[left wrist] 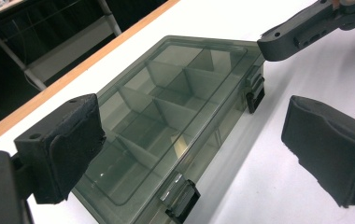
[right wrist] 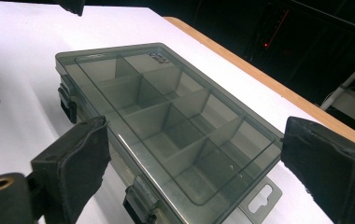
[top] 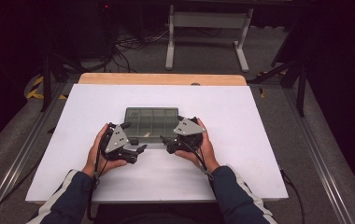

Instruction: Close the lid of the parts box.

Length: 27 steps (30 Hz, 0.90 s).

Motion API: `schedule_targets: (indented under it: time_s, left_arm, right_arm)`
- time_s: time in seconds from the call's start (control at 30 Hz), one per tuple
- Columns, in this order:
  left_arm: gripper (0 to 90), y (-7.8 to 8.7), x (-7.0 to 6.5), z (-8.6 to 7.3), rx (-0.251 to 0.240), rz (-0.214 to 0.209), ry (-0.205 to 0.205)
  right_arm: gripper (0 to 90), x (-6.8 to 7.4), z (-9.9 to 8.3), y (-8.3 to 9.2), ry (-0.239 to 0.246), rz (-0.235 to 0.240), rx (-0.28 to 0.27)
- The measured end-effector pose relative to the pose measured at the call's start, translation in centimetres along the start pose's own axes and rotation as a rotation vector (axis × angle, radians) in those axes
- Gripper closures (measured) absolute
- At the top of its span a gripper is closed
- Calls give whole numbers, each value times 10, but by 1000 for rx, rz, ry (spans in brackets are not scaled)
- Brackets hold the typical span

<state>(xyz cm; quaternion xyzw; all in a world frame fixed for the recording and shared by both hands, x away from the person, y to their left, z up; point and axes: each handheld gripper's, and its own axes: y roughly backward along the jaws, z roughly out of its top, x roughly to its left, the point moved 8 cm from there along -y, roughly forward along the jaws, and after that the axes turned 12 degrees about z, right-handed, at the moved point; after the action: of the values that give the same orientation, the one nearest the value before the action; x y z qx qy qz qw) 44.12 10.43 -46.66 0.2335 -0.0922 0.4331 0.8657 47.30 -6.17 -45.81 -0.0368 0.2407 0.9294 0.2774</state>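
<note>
Work surface: a white tabletop (top: 241,140) with a wooden strip along its far edge (top: 161,79).
Compartment box: a smoke-grey translucent plastic organiser box (top: 151,122) lay flat near the middle of the tabletop, lid down, long side toward the person.
Box interior: dividers seen through the lid (right wrist: 166,116) split it into several compartments; no contents could be made out.
Latches: 2 dark latches sat on the near long side of the box, 1 toward each end (left wrist: 256,91) (left wrist: 181,198).
Hang tab: a slotted tab (right wrist: 259,198) projected from the box's right-hand end.
Left gripper: the left gripper (top: 136,148) was held at the near-left corner of the box, jaws pointing toward the box's middle.
Left gripper fingers: the pads (left wrist: 68,144) stood wide apart, clamped on nothing; the box's near edge lay between them without contact.
Right gripper: the right gripper (top: 167,140) was held at the near-right corner of the box.
Right gripper fingers: the pads (right wrist: 80,161) stood wide apart and gripped nothing; the box's right end lay between them.
Hands: each of the 2 hands (top: 102,156) (top: 203,147) wrapped around its gripper; dark sleeves with light stripes.
</note>
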Motion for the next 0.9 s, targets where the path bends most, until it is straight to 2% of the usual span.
schedule_targets:
  time_s: [0.2, 0.3, 0.9]
  left_arm:
    - [66, 4, -2, 3, -8, -6, -6]
    - [68, 7, -5, 5, -9, -9, -33]
    - [73, 23, -11, 10, -32, -27, -54]
  right_arm:
    - [91, 3, 3, 4, 9, -1, -1]
    - [94, 4, 3, 7, 20, -4, 5]
    - [96, 5, 8, 30, 27, -23, -9]
